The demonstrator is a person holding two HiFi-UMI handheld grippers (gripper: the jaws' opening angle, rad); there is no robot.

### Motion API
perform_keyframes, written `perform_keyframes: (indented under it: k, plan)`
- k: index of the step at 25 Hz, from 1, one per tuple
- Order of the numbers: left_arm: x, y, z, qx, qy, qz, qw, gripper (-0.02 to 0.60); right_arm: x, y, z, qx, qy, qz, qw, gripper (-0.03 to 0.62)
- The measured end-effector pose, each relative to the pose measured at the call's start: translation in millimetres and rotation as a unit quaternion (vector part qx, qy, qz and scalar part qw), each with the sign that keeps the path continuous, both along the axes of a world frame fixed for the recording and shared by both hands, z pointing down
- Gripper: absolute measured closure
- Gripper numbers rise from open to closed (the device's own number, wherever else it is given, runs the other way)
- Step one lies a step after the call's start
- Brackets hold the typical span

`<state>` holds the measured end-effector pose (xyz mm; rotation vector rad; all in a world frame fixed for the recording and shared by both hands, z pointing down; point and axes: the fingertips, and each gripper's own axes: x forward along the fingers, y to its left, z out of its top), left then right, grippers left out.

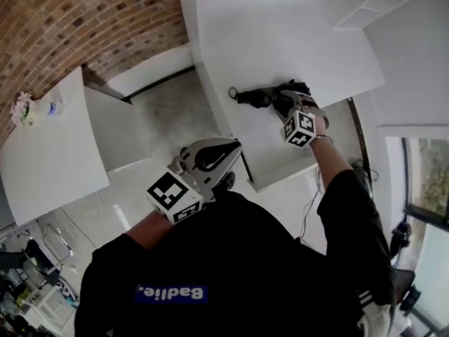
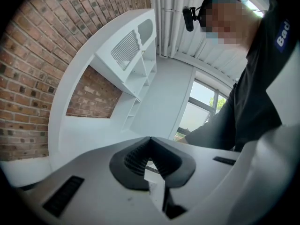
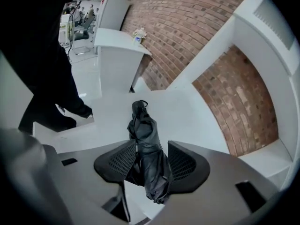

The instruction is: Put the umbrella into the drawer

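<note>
A folded black umbrella [image 1: 261, 97] lies on the white desk [image 1: 280, 34], its strap loop pointing left in the head view. My right gripper [image 1: 286, 97] reaches down over it. In the right gripper view the umbrella [image 3: 147, 139] lies lengthwise between the two pads of this gripper [image 3: 151, 146], which stands open around it. My left gripper [image 1: 235, 146] is held level beside the desk's near corner. Its pads meet in the left gripper view, so the left gripper [image 2: 150, 140] is shut with nothing in it. I cannot pick out a drawer.
A lower white cabinet [image 1: 49, 160] at the left carries a small bunch of flowers [image 1: 21, 107]. A brick wall [image 1: 84, 20] runs behind. A white shelf unit [image 1: 365, 2] stands at the desk's far right. A window [image 1: 428, 181] and a floor cable [image 1: 309, 209] are at the right.
</note>
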<state>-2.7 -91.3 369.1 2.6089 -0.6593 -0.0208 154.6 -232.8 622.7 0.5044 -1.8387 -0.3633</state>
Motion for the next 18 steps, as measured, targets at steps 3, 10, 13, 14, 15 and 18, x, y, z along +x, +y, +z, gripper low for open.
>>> perform_keyframes:
  k: [3,10,13,14,15,18]
  plan:
    - [-1.3,-4.3,1.5,-0.001,-0.003,-0.006,1.0000,0.580,1.8,-11.5,14.0,-0.013,0.038,-0.030,0.999,0.364]
    - [-6.2,-14.3,3.1,0.001,-0.009,-0.022,0.9997,0.580,10.3,-27.3,48.4,-0.078,0.116,-0.080,0.987,0.306]
    - [-9.4,-17.4,2.2,0.001,-0.014,-0.030,0.9995,0.580,10.9,-29.4,61.1,-0.119,0.135,-0.099,0.979,0.303]
    - [-10.7,-18.1,2.3,-0.001,-0.015,-0.033,0.9993,0.580,11.0,-30.9,64.7,-0.129,0.140,-0.103,0.976,0.299]
    - [-12.0,-18.3,2.5,-0.002,-0.015,-0.036,0.9992,0.580,10.6,-32.1,68.0,-0.140,0.144,-0.106,0.974,0.298]
    - [-15.6,-17.7,2.3,-0.002,-0.017,-0.045,0.9988,0.580,8.6,-33.1,77.1,-0.171,0.161,-0.120,0.965,0.289]
